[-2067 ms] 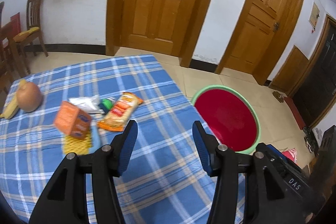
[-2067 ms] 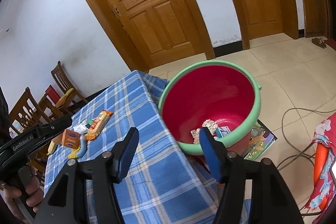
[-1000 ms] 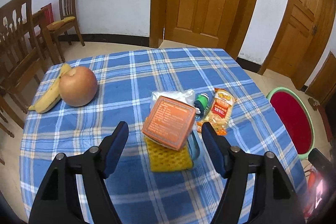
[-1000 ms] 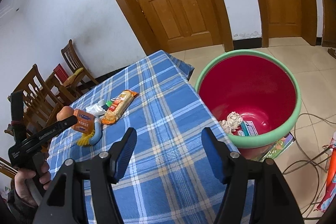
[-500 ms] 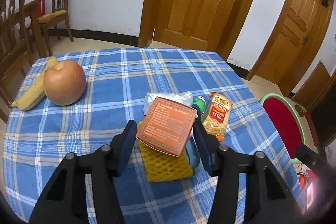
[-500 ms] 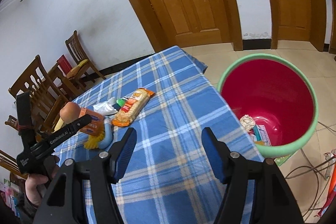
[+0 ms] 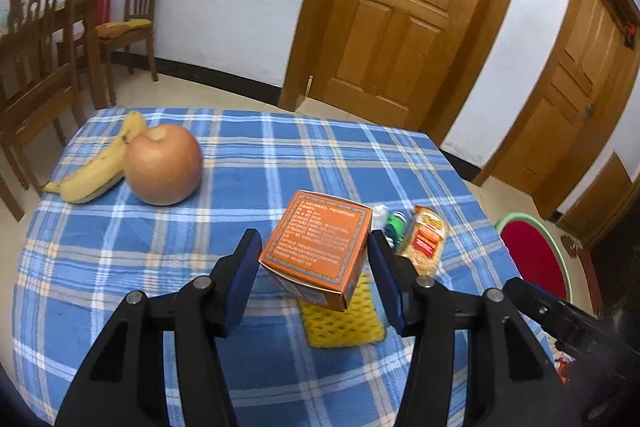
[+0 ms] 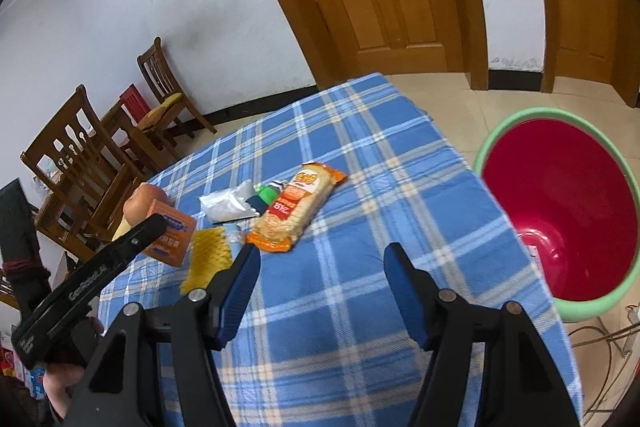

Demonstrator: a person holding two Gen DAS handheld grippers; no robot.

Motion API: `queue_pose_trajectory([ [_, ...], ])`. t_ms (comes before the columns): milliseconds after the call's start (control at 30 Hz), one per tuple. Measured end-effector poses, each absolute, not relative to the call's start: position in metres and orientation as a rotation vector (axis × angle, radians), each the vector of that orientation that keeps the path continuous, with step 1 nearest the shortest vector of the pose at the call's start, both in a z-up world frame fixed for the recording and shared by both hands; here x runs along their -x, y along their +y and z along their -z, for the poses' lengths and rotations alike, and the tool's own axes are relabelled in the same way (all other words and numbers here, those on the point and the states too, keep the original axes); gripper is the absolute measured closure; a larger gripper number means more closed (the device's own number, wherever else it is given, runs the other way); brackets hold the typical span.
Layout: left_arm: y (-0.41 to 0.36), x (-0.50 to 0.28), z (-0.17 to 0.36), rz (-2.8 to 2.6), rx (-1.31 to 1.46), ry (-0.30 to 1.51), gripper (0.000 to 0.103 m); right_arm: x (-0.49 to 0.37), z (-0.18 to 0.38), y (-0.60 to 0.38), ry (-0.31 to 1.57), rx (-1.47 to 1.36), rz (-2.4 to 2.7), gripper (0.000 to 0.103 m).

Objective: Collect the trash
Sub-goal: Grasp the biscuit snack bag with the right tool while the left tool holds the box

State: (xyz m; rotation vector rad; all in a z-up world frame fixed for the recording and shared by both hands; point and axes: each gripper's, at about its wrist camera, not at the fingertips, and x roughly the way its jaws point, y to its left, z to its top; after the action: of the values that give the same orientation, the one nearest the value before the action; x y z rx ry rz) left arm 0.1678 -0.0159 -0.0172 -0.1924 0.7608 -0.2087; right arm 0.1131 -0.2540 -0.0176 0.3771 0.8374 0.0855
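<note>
An orange box (image 7: 320, 243) sits tilted between the pads of my left gripper (image 7: 312, 245), which is shut on it just above a yellow foam net (image 7: 344, 319). Right of the box lie a green-capped bottle (image 7: 396, 221) and an orange snack pack (image 7: 426, 239). In the right wrist view, one left finger (image 8: 132, 243) covers the box (image 8: 170, 233). Beside it are the net (image 8: 208, 259), a clear bag (image 8: 232, 205) and the snack pack (image 8: 296, 211). My right gripper (image 8: 322, 259) hangs open over bare cloth, nothing between its fingers.
A red bin with a green rim (image 8: 516, 125) stands on the floor off the table's right edge. An apple (image 7: 164, 167) and a banana (image 7: 96, 167) lie at the far left of the blue checked cloth (image 7: 280, 155). Wooden chairs (image 7: 36, 67) stand to the left.
My left gripper's jaws narrowed and came forward around the orange box, which now sits tipped up between the pads. The right gripper swung left from the bin toward the table's middle.
</note>
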Motion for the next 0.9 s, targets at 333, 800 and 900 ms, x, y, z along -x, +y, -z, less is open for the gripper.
queue_pose_trajectory([
  [333,0.002,-0.172,0.025,0.169,0.241,0.767,0.048,-0.154,0.033,-0.219,0.889,-0.313,-0.099,0.036],
  [800,0.010,-0.178,0.037,0.176,0.283,0.787,0.048,-0.189,0.060,-0.196,0.954,-0.221,-0.047,0.035],
  [900,0.009,-0.178,0.038,0.175,0.282,0.790,0.048,-0.190,0.061,-0.195,0.940,-0.189,-0.033,0.035],
])
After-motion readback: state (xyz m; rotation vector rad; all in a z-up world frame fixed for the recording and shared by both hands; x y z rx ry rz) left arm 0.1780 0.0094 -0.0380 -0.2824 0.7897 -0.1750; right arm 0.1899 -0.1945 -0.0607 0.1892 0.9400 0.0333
